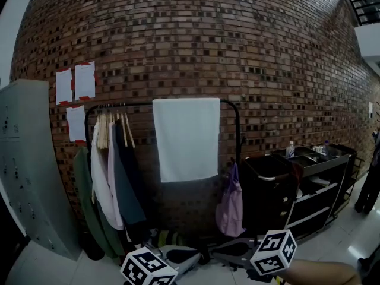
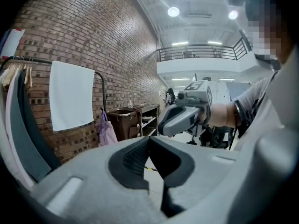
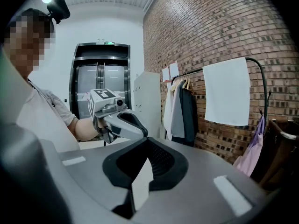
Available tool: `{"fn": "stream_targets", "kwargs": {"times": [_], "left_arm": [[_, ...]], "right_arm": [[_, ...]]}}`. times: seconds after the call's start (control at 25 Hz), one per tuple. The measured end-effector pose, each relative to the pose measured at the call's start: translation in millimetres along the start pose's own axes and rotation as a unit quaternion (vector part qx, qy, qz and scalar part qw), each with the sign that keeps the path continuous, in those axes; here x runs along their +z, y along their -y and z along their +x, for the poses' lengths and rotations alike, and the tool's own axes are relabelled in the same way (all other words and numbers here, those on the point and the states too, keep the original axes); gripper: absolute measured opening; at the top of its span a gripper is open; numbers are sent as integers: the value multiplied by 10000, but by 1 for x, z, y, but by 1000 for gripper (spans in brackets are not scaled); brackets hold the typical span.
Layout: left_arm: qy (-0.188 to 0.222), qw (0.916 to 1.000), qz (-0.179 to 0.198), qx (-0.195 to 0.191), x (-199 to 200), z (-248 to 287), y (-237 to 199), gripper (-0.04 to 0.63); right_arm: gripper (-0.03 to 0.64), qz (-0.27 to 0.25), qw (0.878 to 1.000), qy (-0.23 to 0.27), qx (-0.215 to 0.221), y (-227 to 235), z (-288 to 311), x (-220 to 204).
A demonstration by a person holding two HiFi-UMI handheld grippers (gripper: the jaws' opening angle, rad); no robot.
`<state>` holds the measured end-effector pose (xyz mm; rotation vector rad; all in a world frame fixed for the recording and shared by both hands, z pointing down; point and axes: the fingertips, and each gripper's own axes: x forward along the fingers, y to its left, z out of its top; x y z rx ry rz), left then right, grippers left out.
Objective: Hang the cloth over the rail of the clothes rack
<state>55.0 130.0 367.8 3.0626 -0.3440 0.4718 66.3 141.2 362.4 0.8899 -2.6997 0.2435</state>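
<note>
A white cloth [image 1: 187,138] hangs flat over the black top rail [image 1: 138,104] of the clothes rack, against the brick wall. It also shows as the white cloth [image 2: 71,94] in the left gripper view and the white cloth [image 3: 226,91] in the right gripper view. Both grippers are low and well short of the rack, pointing at each other. My left gripper [image 1: 193,257] [image 2: 149,140] is shut with nothing in it. My right gripper [image 1: 221,251] [image 3: 147,141] is also shut and holds nothing. Neither touches the cloth.
Jackets on hangers [image 1: 113,171] fill the rack's left part. A purple bag [image 1: 231,206] hangs at its right post. A dark service cart [image 1: 297,189] stands to the right, a grey locker [image 1: 29,171] to the left. A person [image 1: 371,183] is at the right edge.
</note>
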Motion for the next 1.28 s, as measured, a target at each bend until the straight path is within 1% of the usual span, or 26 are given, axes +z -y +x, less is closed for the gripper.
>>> {"fn": "stream_targets", "kwargs": {"times": [0.16, 0.48, 1.28], "left_arm": [[-22, 10000, 43, -54, 0, 1, 5, 2], [-24, 10000, 57, -44, -4, 1, 7, 2], [-52, 9999, 73, -50, -8, 4, 11, 2]], "right_arm": [[2, -32, 10000, -28, 38, -4, -1, 0], [2, -98, 9998, -156, 66, -8, 1, -8], [2, -127, 9997, -165, 102, -10, 2, -11]]}}
